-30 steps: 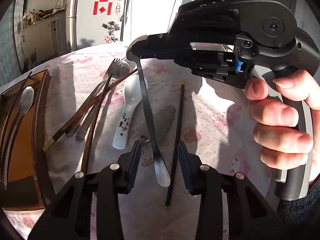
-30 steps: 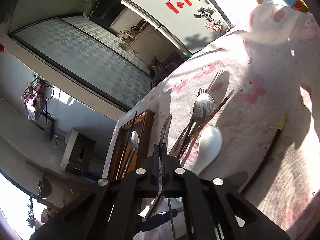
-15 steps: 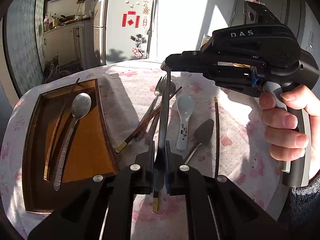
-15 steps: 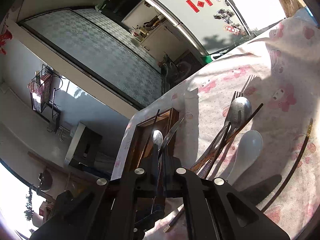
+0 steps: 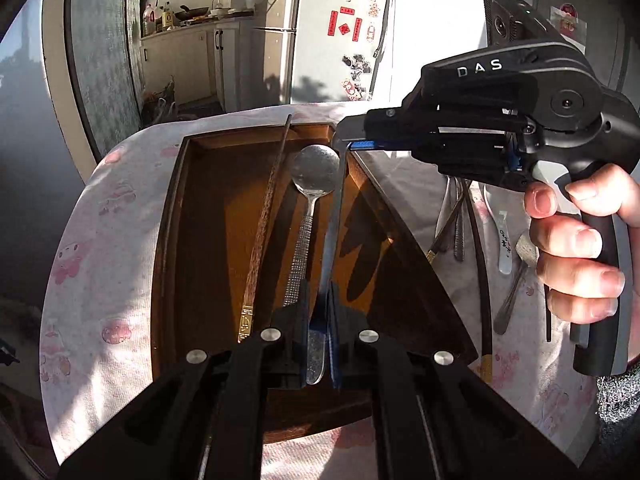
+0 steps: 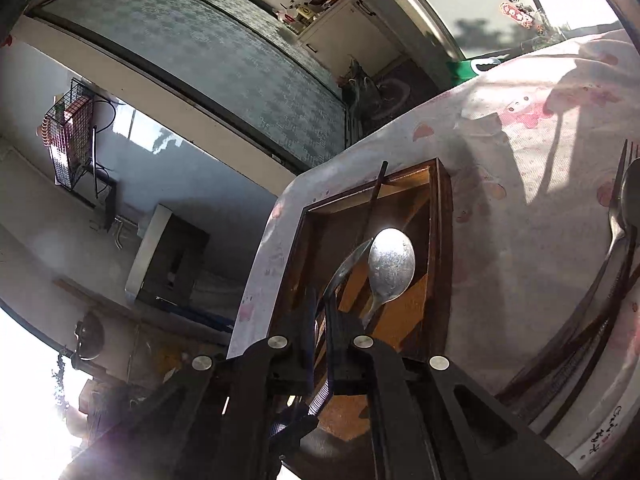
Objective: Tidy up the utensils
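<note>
The table knife [image 5: 334,220] now hangs over the wooden tray [image 5: 180,220], carried between both tools. A second ago it was out over the tablecloth [image 5: 100,220] among the loose cutlery, with only the right gripper [image 5: 344,136] on its blade end and my left tongs spread either side of the handle. Half a second ago the left had closed on it, and since then I have swung the whole thing across. The left gripper [image 5: 318,308] is pressed together on the handle end, and the right is pinching the blade tip, as its own camera shows. The knife runs lengthwise, just beside the metal spoon [image 5: 316,176] that lies in the tray, with a patterned chopstick [image 5: 264,224] on the spoon's far side. It looks lifted rather than resting, though I cannot tell how far off the tray floor it is. I judge the carry nearly done: what remains for this piece is lowering it parallel to the spoon and letting go.

The rest of the pile [image 5: 456,216] waits on the cloth to the right, including a white ceramic spoon [image 5: 504,240].

The right tool's housing reads "DAS" [image 5: 479,68]. The ceramic spoon's handle carries black brush characters I cannot read. The fridge [image 5: 344,24] behind wears red stickers and cartoon magnets, their writing too small.
</note>
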A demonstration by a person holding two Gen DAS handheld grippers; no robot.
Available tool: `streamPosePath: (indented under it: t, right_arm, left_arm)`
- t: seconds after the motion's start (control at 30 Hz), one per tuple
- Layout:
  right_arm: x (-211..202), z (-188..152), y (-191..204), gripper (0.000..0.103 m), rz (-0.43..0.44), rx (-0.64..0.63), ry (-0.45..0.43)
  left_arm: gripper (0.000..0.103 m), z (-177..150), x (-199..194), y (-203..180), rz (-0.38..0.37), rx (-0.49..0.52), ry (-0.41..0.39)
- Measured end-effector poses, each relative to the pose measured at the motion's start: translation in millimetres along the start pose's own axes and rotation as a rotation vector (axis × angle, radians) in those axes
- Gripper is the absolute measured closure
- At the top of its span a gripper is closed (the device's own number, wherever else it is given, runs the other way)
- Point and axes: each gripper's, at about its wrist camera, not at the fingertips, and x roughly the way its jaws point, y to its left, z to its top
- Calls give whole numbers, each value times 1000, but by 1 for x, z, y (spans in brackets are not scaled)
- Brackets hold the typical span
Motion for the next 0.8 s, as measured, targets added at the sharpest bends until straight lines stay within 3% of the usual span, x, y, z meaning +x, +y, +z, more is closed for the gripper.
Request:
streamPosePath:
  t: [0.23, 0.4, 0.43, 0.53, 0.6, 0.67, 0.7, 0.73, 0.8]
  right_arm:
    - [32, -6, -10, 97, -31, 16, 52]
    - [30, -11, -7, 94, -39, -2, 68]
    - [27, -12, -4, 90, -41, -12, 68]
    - [14, -15, 3, 64, -68, -46, 53]
    - [3, -18, 7, 58, -85, -75, 46]
    - [-12, -21, 7, 47, -93, -85, 37]
    - [-18, -22, 5, 42, -91, -84, 36]
    - [-25, -24, 3, 38, -92, -82, 34]
    - [-42, -26, 1, 38, -120, -109, 18]
  left_arm:
    - [94, -6, 7, 17, 5, -20, 18]
    - [94, -5, 2, 16, 25, -14, 8]
    - [94, -4, 2, 15, 33, -13, 7]
    - [94, -3, -1, 14, 43, -18, 4]
    - [93, -3, -5, 10, 52, -18, -3]
    - [73, -5, -10, 7, 54, -24, -20]
    - [51, -6, -15, 2, 55, -23, -30]
    - [41, -6, -19, -1, 58, -19, -44]
    - [41, -7, -24, -11, 44, -13, -56]
